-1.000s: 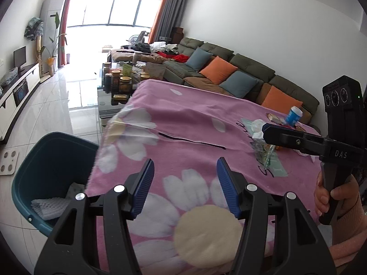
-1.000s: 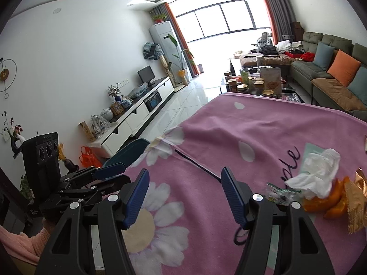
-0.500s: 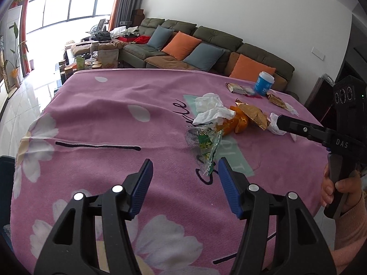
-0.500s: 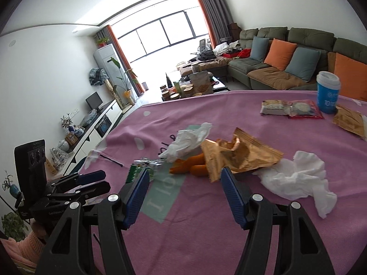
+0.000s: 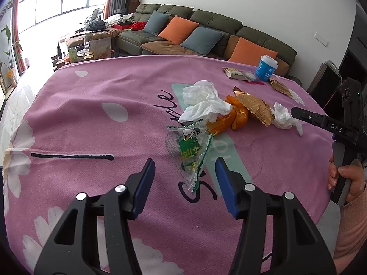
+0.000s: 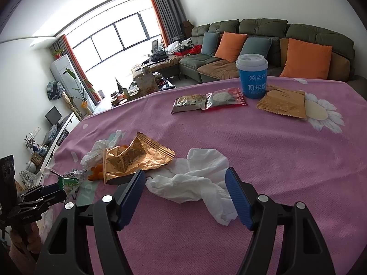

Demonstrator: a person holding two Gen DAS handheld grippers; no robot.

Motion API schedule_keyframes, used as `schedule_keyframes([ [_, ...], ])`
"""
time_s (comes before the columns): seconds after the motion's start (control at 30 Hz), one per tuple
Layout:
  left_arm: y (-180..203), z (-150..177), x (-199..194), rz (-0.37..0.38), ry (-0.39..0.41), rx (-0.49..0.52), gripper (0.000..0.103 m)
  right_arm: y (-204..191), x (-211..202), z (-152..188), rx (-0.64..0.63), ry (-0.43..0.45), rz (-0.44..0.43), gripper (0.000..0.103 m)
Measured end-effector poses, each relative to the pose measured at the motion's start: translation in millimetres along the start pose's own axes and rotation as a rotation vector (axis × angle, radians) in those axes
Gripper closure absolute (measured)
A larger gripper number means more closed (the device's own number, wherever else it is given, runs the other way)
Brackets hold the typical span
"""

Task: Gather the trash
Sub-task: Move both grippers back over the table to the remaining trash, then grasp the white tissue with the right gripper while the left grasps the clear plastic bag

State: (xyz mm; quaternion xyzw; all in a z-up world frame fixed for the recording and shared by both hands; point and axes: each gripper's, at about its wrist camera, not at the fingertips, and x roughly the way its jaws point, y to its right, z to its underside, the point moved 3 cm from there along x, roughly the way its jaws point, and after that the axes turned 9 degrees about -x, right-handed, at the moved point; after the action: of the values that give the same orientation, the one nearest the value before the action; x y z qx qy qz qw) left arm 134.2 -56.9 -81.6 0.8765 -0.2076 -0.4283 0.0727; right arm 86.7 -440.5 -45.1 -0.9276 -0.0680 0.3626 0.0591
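Observation:
Trash lies on a pink flowered tablecloth (image 5: pixel 91 105). My left gripper (image 5: pixel 183 181) is open and empty, its fingers on either side of the near end of a clear green-printed wrapper (image 5: pixel 191 151). Behind the wrapper lie a white tissue (image 5: pixel 204 100), orange peel (image 5: pixel 231 119) and a gold wrapper (image 5: pixel 254 107). My right gripper (image 6: pixel 184 194) is open and empty, with a crumpled white tissue (image 6: pixel 195 181) between its fingers. The gold wrapper (image 6: pixel 135 158) lies just left of it.
A blue paper cup (image 6: pixel 252 78), two snack packets (image 6: pixel 206 100) and a flat gold packet (image 6: pixel 284 105) sit at the table's far side. A green sofa (image 5: pixel 206 34) with orange and blue cushions stands behind. The right gripper (image 5: pixel 325 123) shows at the right table edge.
Both grippers have swung from the bin side at the table's left end toward the trash pile. The bin has left view. The left now faces the green wrapper, the right the tissue.

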Motion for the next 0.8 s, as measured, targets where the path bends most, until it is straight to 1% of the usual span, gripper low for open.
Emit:
schedule_keyframes([
  [0.17, 2, 1, 8, -0.006, -0.033, 0.004, 0.071, -4, 9, 1, -0.011, -0.03, -0.018, 0.033],
  [0.23, 4, 1, 9, -0.011, -0.038, 0.011, 0.075, -5, 11, 2, -0.011, -0.046, -0.022, 0.034],
  [0.3, 4, 2, 9, -0.013, -0.034, 0.013, 0.078, -5, 14, 2, -0.01, -0.065, -0.027, 0.038],
  [0.37, 4, 2, 9, -0.013, -0.031, 0.011, 0.079, -5, 15, 3, -0.006, -0.078, -0.025, 0.05],
  [0.4, 4, 2, 9, -0.012, -0.03, 0.01, 0.08, -4, 16, 3, -0.002, -0.084, -0.023, 0.052],
  [0.5, 5, 3, 6, -0.008, -0.019, 0.011, 0.084, 1, 16, 4, 0.015, -0.085, -0.03, 0.063],
  [0.53, 6, 4, 5, -0.006, -0.016, 0.012, 0.084, 2, 15, 5, 0.021, -0.083, -0.033, 0.068],
  [0.6, 6, 5, 2, -0.006, -0.01, 0.013, 0.086, 4, 11, 7, 0.032, -0.074, -0.04, 0.074],
  [0.67, 6, 7, -2, 0.001, -0.003, 0.01, 0.086, 5, 7, 9, 0.038, -0.061, -0.04, 0.084],
  [0.7, 5, 7, -4, 0.005, 0.001, 0.007, 0.087, 5, 4, 10, 0.038, -0.054, -0.04, 0.086],
  [0.77, 4, 9, -8, 0.014, 0.009, 0.004, 0.088, 4, -1, 11, 0.043, -0.041, -0.041, 0.093],
  [0.8, 4, 10, -11, 0.018, 0.014, 0.004, 0.088, 4, -3, 12, 0.045, -0.034, -0.042, 0.094],
])
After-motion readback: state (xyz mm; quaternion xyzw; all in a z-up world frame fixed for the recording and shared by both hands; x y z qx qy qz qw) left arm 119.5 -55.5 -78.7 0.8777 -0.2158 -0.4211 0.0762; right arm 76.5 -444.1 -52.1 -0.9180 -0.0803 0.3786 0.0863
